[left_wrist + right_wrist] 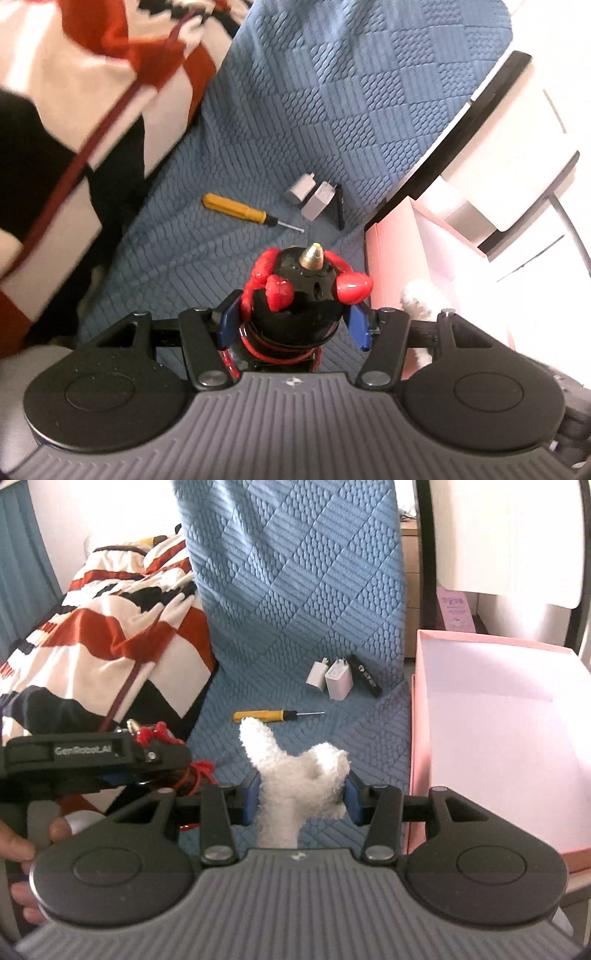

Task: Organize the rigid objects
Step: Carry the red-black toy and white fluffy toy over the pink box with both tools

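A black and red toy (295,295) with a brass tip is clamped between the blue pads of the left gripper (293,321), held above the blue quilt (332,110). A white plush toy (299,779) is clamped between the pads of the right gripper (301,797), beside the left gripper, which is seen at the left of the right wrist view.

On the quilt, a yellow screwdriver (269,715) is laid flat near the quilt's right edge. Just beyond it, two white chargers (330,677) are laid side by side, with a black stick (365,679) just beside them on the right. These are well apart from both grippers.

A pink box (417,738) is set open against the quilt's right edge. A striped blanket (110,627) is bunched along the quilt's left edge.
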`<action>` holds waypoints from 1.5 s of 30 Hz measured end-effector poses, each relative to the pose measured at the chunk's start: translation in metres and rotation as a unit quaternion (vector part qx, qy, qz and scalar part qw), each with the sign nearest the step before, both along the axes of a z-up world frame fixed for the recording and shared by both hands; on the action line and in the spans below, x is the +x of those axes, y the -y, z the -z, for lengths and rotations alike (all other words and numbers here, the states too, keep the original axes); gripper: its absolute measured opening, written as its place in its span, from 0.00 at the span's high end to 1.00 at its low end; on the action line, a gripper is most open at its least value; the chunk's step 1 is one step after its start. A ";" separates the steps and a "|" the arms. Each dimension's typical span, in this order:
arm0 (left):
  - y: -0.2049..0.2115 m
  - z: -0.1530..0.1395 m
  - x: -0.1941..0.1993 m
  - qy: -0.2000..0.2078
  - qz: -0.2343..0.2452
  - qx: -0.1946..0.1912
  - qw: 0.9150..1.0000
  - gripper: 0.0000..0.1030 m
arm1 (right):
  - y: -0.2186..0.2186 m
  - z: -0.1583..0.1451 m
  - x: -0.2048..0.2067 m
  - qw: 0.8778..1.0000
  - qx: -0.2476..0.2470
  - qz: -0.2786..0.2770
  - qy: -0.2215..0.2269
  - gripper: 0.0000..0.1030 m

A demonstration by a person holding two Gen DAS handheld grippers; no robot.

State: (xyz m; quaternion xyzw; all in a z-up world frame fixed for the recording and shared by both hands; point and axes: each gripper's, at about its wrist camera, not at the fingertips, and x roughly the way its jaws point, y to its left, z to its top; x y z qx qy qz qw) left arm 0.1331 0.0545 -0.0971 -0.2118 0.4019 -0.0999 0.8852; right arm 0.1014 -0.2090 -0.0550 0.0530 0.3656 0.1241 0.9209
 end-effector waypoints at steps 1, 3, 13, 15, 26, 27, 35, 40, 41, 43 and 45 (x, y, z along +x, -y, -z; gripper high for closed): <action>0.000 -0.005 -0.004 0.006 -0.001 0.005 1.000 0.38 | 0.000 -0.003 -0.002 1.000 -0.002 0.000 0.003 0.53; 0.001 -0.013 -0.009 0.014 0.001 0.011 1.000 0.38 | 0.001 -0.007 -0.006 1.000 0.000 -0.003 0.005 0.53; 0.021 -0.037 -0.023 0.032 0.018 -0.003 0.999 0.38 | 0.009 -0.023 -0.020 1.000 -0.011 0.005 0.019 0.53; 0.028 -0.040 -0.024 0.036 0.023 -0.004 0.999 0.38 | 0.014 -0.025 -0.022 1.000 -0.014 0.009 0.022 0.53; 0.087 -0.050 -0.024 0.052 0.067 -0.019 0.996 0.38 | 0.053 -0.036 -0.037 0.998 -0.025 0.050 0.035 0.53; 0.093 -0.051 -0.023 0.052 0.071 -0.020 0.996 0.38 | 0.057 -0.037 -0.038 0.997 -0.026 0.055 0.037 0.53; 0.148 -0.059 -0.017 0.063 0.115 -0.019 0.991 0.38 | 0.099 -0.045 -0.050 0.994 -0.033 0.092 0.049 0.53; 0.175 -0.057 -0.012 0.064 0.134 -0.019 0.989 0.38 | 0.119 -0.045 -0.054 0.991 -0.040 0.116 0.055 0.53; 0.180 -0.057 -0.011 0.064 0.139 -0.018 0.988 0.38 | 0.122 -0.044 -0.055 0.991 -0.041 0.119 0.055 0.53; 0.187 -0.057 -0.009 0.067 0.143 -0.017 0.987 0.38 | 0.127 -0.041 -0.055 0.990 -0.042 0.123 0.054 0.53; 0.193 -0.060 -0.006 0.077 0.143 -0.013 0.987 0.38 | 0.131 -0.040 -0.052 0.989 -0.050 0.127 0.056 0.53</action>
